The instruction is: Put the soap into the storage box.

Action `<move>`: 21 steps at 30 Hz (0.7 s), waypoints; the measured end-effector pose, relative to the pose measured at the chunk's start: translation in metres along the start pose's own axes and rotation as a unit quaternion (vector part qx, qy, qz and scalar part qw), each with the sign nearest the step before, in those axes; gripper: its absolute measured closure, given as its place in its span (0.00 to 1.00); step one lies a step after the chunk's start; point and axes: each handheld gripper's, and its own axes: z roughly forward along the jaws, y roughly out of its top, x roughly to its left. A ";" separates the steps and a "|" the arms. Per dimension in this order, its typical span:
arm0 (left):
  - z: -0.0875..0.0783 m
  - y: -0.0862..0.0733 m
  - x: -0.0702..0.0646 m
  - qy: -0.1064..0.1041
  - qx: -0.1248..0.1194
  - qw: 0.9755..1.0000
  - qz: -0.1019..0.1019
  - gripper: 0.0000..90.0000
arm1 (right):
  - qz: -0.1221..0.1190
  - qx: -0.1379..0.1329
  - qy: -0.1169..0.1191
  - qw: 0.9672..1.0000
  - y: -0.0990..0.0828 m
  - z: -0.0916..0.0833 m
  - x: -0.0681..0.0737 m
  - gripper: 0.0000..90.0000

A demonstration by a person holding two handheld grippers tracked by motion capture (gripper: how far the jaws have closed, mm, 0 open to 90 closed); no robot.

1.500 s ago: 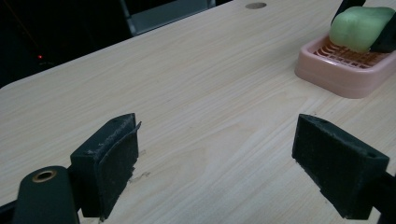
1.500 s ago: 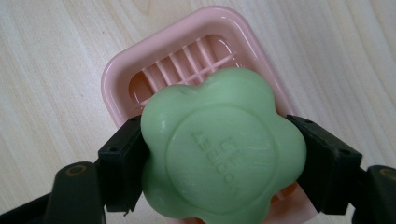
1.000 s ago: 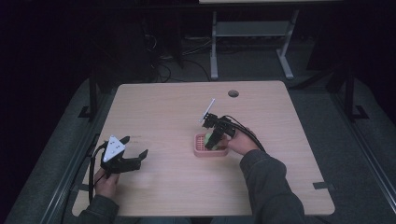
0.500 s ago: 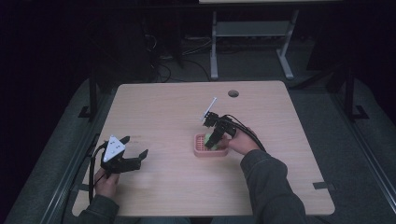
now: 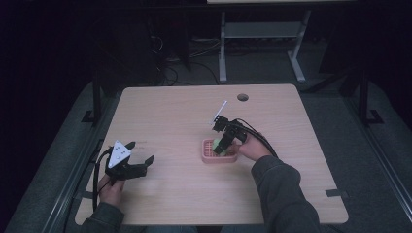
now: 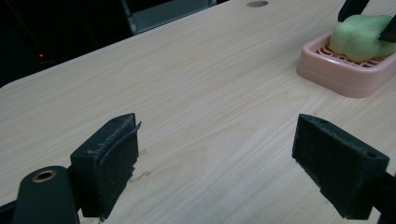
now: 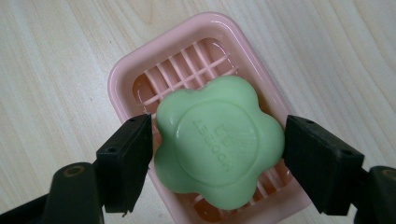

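Resting on a light wooden table [image 5: 170,111] in a dark room, a pink soap dish [image 7: 126,70] holds a green flower-shaped soap [image 7: 217,140], frame centre. Right gripper [image 7: 217,161] brackets it, jaws touching or nearly so; grasp uncertain. Left gripper [image 6: 229,158] idles, spread, well apart.

The left tongs [image 5: 142,165] were black, topped by a grey three-cornered plate [image 5: 119,154] dotted with small dark marks. Their jaws carried blocky black pads [image 6: 111,163] with a rough, grainy face, and a brass-ringed hole sat at seven o'clock in the left gripper view. The right tongs [image 5: 222,147] were black too, with black cables [image 5: 260,137] looping back over the hand and a pale plate edge at twelve o'clock. Both sleeves [image 5: 284,194] were dark grey.
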 end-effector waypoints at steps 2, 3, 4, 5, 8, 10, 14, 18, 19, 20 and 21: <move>0.000 0.000 0.000 0.000 0.001 1.000 0.001 0.16 | 0.001 -0.003 0.001 1.000 -0.001 -0.001 0.000 0.27; 0.000 0.000 0.000 -0.001 0.001 1.000 0.001 0.16 | 0.000 -0.003 0.002 1.000 -0.001 -0.001 -0.001 0.27; 0.001 0.000 0.000 -0.001 0.001 1.000 0.001 0.16 | 0.000 -0.004 0.002 1.000 -0.001 -0.002 -0.001 0.28; 0.000 0.000 0.000 -0.001 0.001 1.000 0.000 0.16 | 0.003 -0.005 0.003 1.000 -0.001 -0.003 0.000 0.27; 0.000 0.000 0.000 -0.002 0.001 1.000 0.002 0.16 | 0.005 -0.006 0.004 1.000 -0.002 -0.004 0.001 0.27; -0.001 0.000 -0.001 -0.003 0.001 1.000 0.003 0.16 | 0.004 -0.009 0.003 1.000 -0.002 -0.005 0.001 0.27; -0.003 -0.001 0.000 -0.002 0.001 1.000 -0.001 0.16 | 0.006 -0.013 0.002 1.000 -0.001 -0.008 0.002 0.27; -0.004 -0.002 0.001 -0.001 0.000 1.000 -0.002 0.16 | 0.003 -0.022 0.001 1.000 -0.002 -0.011 0.003 0.27; -0.004 -0.002 0.001 -0.001 0.000 1.000 -0.002 0.16 | 0.004 -0.023 0.002 1.000 -0.003 -0.012 0.003 0.27; -0.004 -0.002 0.001 -0.001 0.002 1.000 -0.001 0.16 | 0.002 -0.023 0.003 1.000 -0.003 -0.013 0.003 0.27; -0.004 -0.002 0.000 -0.002 0.004 1.000 0.001 0.16 | 0.003 -0.024 0.001 1.000 -0.004 -0.014 0.003 0.27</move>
